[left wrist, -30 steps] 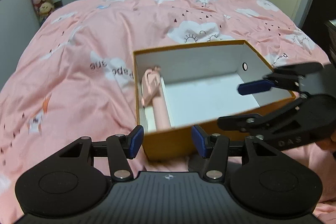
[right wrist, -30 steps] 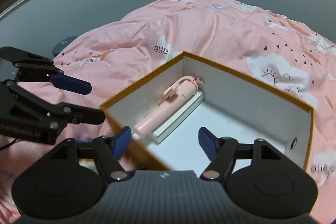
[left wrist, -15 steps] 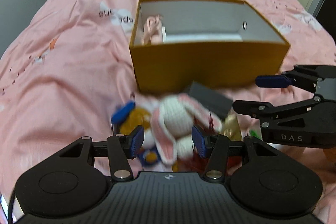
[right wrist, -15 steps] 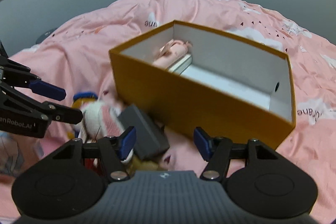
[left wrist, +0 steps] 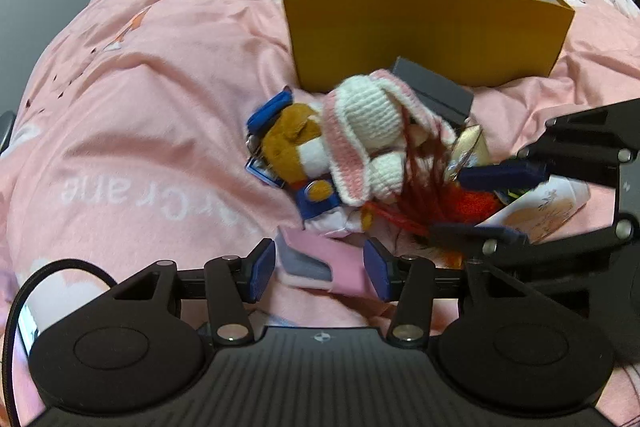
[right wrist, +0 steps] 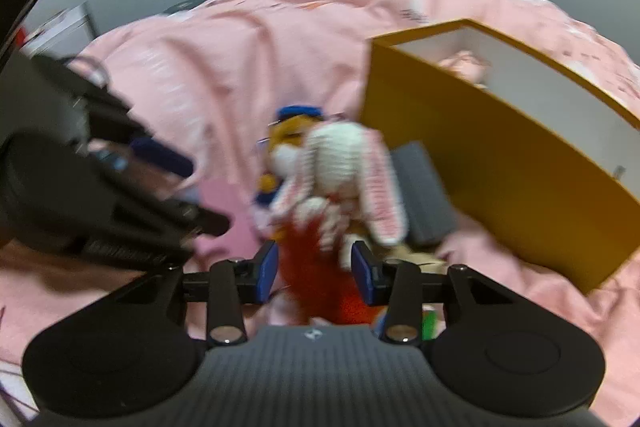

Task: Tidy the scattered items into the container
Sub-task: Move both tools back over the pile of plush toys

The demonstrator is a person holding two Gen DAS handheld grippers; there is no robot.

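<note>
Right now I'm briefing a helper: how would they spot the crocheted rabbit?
Find the yellow box on the pink bed. The toy pile lies against its front wall. The rabbit lies on top: white knit, long pink-edged ears, beside a brown plush in blue.

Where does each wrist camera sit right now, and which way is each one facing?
Left wrist: rides the left hand-held gripper, open over a pink case, facing the toy pile and orange box; the right hand-held gripper enters at right.
Right wrist: rides the right hand-held gripper, open above red fluff, box at right; the left one shows at left.
Shared: knitted bunny, grey box.
</note>
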